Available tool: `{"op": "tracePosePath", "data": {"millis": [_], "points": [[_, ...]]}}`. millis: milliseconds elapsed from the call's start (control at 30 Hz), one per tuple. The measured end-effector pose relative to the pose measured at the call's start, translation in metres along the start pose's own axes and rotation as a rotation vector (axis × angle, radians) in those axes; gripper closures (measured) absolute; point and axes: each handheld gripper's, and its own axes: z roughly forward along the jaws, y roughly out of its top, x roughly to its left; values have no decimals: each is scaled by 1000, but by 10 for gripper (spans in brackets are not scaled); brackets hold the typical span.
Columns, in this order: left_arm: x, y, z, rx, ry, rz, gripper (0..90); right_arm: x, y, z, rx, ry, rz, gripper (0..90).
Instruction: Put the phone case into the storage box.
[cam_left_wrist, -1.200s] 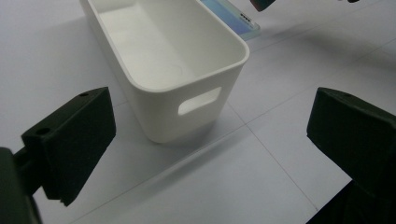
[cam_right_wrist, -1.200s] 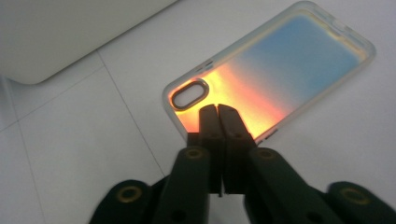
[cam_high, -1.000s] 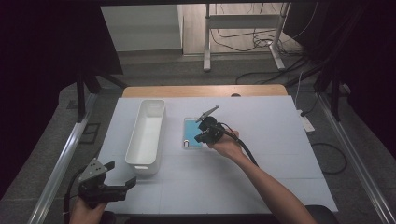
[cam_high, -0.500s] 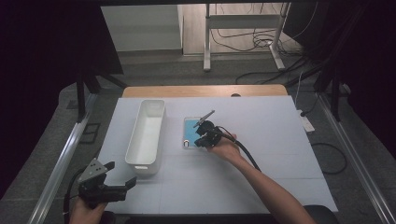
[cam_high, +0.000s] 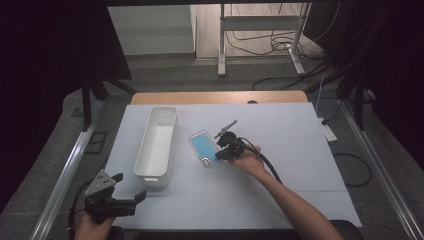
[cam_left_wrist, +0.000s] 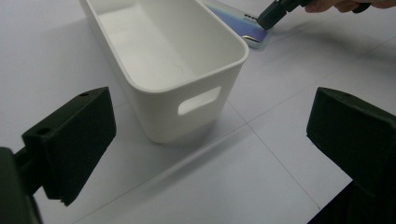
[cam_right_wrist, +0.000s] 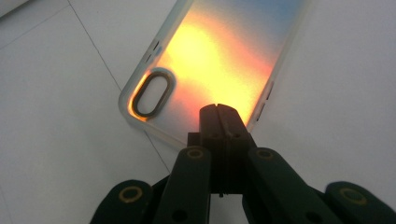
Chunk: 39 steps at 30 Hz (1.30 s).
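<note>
Landmark: I am taking the long white plastic bin (cam_high: 157, 145) with handle slots as my reference.
Phone case: the translucent phone case (cam_high: 204, 148) with a blue-to-orange sheen is lying flat on the white table (cam_high: 300, 150), just beside the bin's right wall.
Right gripper: my right gripper (cam_right_wrist: 218, 112) is pressing its tip on the case's near edge, beside the oval camera cutout, jaws together with nothing between them.
Left gripper: my left gripper (cam_left_wrist: 210, 135) is hovering off the bin's near end, jaws standing wide apart, empty.
</note>
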Motion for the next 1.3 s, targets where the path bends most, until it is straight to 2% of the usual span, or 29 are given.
{"op": "tracePosePath", "data": {"millis": [667,1000,1300], "points": [[0,0,0,3,1,4,23,1,-21,-16,36,-10,-7,897],[-1,1,1,7,3,8,24,0,-42,-32,52,-22,3,897],[-2,1,2,13,7,8,25,-7,-67,-50,65,-33,31,897]]}}
